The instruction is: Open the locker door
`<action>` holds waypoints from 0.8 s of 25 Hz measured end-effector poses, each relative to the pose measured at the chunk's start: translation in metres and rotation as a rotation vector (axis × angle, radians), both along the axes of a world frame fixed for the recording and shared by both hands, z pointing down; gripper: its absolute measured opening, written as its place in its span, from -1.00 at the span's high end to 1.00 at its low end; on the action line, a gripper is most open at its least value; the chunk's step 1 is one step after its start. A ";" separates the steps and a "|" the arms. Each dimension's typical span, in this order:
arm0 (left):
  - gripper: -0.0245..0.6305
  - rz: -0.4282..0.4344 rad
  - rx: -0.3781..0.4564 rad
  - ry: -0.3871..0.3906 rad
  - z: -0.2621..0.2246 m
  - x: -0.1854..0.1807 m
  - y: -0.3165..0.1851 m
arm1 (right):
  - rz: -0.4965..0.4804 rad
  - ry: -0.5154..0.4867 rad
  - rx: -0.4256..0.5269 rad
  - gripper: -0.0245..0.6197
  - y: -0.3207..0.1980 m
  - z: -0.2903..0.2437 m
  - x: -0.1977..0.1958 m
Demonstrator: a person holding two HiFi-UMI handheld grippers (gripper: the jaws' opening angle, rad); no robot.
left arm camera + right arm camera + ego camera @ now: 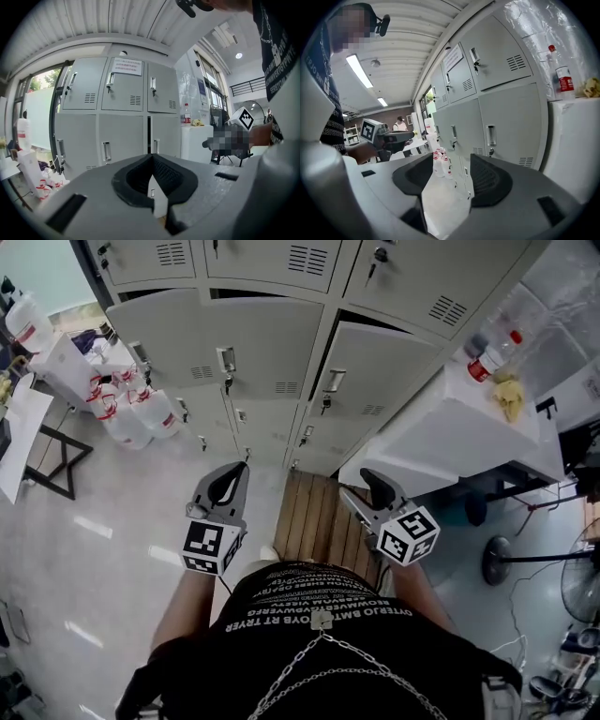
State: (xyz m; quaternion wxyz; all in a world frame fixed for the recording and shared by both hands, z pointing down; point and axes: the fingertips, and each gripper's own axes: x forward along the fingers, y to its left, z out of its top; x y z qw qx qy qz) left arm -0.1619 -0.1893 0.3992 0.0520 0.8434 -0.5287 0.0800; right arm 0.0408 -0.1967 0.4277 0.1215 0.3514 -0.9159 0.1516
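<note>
Lockers (pixel 281 343) stood ahead of us in a grey bank. Each locker door (pixel 384 371) was upright, its long axis vertical and its face turned toward us. The handles (pixel 226 359) were slim vertical bars with louvred vents beside them. In the left gripper view a dark slit ran between the lower middle and lower right doors. A paper notice (pixel 127 66) was stuck on the upper middle door, its print too small for us to read. A bottle (pixel 487 360) with a red label, wording unreadable, stood on the white table (pixel 441 427) to the right of the bank. White jugs (pixel 141 409) with red markings sat on the floor (pixel 122 521) at its left end. The left gripper (pixel 240 468) hung well short of the doors, its jaws pressed together at the tips and pinching nothing. The right gripper (pixel 364 478) was level with it, jaws spread with only floor and jugs showing between them, touching no door.
</note>
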 end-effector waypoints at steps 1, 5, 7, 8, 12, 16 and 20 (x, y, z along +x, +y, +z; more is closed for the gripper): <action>0.92 -0.003 0.000 0.001 0.001 -0.007 -0.003 | 0.002 0.001 0.003 0.19 -0.004 -0.001 -0.005; 0.92 0.000 -0.008 0.001 0.007 -0.021 -0.015 | 0.006 0.007 0.014 0.18 -0.020 -0.003 -0.020; 0.92 0.013 -0.014 0.005 0.008 -0.017 -0.015 | 0.010 0.007 0.014 0.18 -0.021 -0.005 -0.021; 0.92 0.021 -0.015 0.005 0.008 -0.015 -0.015 | 0.014 0.008 0.015 0.18 -0.023 -0.006 -0.021; 0.92 0.035 -0.008 -0.001 0.007 -0.006 -0.029 | 0.018 0.022 0.026 0.18 -0.045 -0.002 -0.022; 0.92 0.028 -0.033 -0.037 0.012 -0.006 -0.043 | 0.000 0.029 0.012 0.18 -0.066 0.010 -0.022; 0.92 -0.033 -0.025 -0.041 0.005 -0.010 -0.068 | -0.037 0.004 -0.001 0.18 -0.105 0.017 -0.028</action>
